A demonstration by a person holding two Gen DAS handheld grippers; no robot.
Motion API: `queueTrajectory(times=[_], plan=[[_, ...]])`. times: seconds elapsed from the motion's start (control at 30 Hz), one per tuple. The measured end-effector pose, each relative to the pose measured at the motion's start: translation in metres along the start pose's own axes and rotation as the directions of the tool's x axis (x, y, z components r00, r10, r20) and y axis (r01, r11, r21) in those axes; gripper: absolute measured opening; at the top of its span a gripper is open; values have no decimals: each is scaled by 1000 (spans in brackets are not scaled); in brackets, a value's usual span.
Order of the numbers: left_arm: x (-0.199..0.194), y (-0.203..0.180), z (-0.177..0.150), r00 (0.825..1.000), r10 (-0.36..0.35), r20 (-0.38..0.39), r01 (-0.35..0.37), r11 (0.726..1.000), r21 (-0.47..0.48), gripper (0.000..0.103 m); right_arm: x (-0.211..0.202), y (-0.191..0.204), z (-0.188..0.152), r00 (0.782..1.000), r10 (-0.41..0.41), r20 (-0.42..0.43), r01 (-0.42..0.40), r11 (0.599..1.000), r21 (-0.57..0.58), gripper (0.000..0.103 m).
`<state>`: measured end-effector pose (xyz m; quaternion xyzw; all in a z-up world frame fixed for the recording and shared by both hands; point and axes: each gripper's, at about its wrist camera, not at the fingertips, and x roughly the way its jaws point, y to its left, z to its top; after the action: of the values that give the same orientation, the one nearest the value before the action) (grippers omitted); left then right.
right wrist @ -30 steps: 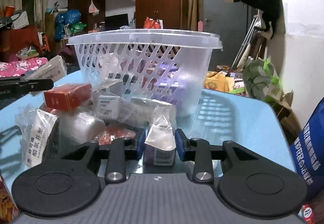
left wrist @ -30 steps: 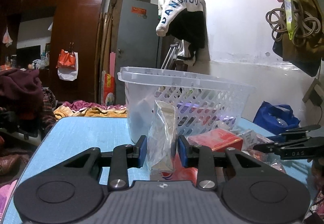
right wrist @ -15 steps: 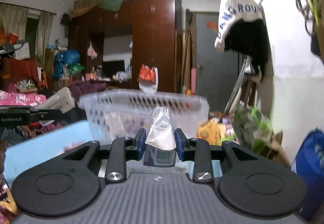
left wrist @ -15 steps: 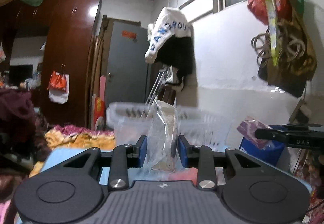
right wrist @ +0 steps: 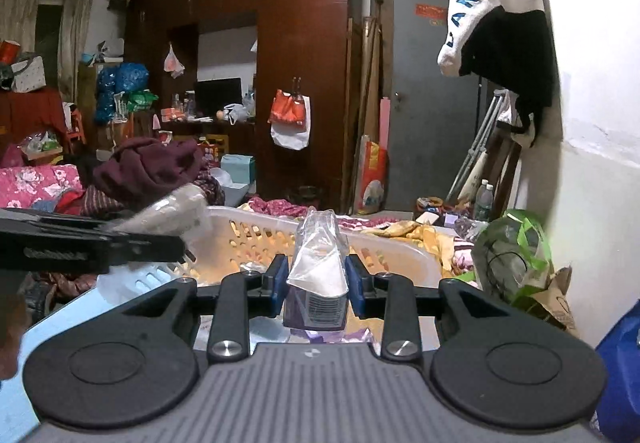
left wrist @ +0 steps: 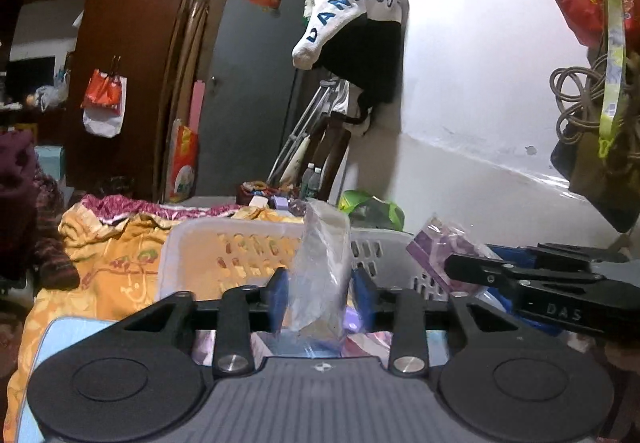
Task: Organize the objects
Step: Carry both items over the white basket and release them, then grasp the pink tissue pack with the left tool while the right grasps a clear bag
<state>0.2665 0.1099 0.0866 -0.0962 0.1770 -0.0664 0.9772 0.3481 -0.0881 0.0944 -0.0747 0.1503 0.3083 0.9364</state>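
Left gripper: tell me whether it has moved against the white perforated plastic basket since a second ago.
Yes. The left gripper rose: the white perforated plastic basket towered above its fingertips before, and now the rim sits near fingertip level, with the interior visible.

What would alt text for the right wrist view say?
The right gripper holds a purple packet in clear wrap above a white basket. The left gripper, at left, holds a clear bag; a cluttered bedroom lies behind.
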Motion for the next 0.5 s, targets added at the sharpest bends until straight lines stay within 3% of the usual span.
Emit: queueTrajectory(times=[0.03,0.07,0.1,0.13,0.23,0.33,0.43,0.5], plan=[[4,0,1,1000,16,0,-16,1000,3,79,1,1,-1,1000,10,-5,-10,1000,-3,57],[6,1,0,999,51,3,-51,999,-2,83,-4,1,-4,1000,13,-3,-13,1000,-3,68],[3,1,-1,997,78,10,-78,997,-4,83,-12,3,-7,1000,11,16,-11,1000,-7,89],[-4,0,-3,997,75,20,-75,997,6,83,-26,6,-11,999,12,47,-11,1000,-23,102],[-43,-4,-20,998,25,63,-28,998,58,83,-64,4,-26,993,34,112,-31,999,-33,103],[-83,-9,-55,996,50,69,-59,990,128,92,-95,-7,-60,991,53,126,-54,999,1,103],[-101,-3,-93,994,103,18,-105,985,139,92,-95,-18,-102,1000,-18,3,18,999,27,103],[-103,2,-112,997,71,-26,-68,992,108,92,-88,-27,-121,997,-32,-68,36,997,63,103]])
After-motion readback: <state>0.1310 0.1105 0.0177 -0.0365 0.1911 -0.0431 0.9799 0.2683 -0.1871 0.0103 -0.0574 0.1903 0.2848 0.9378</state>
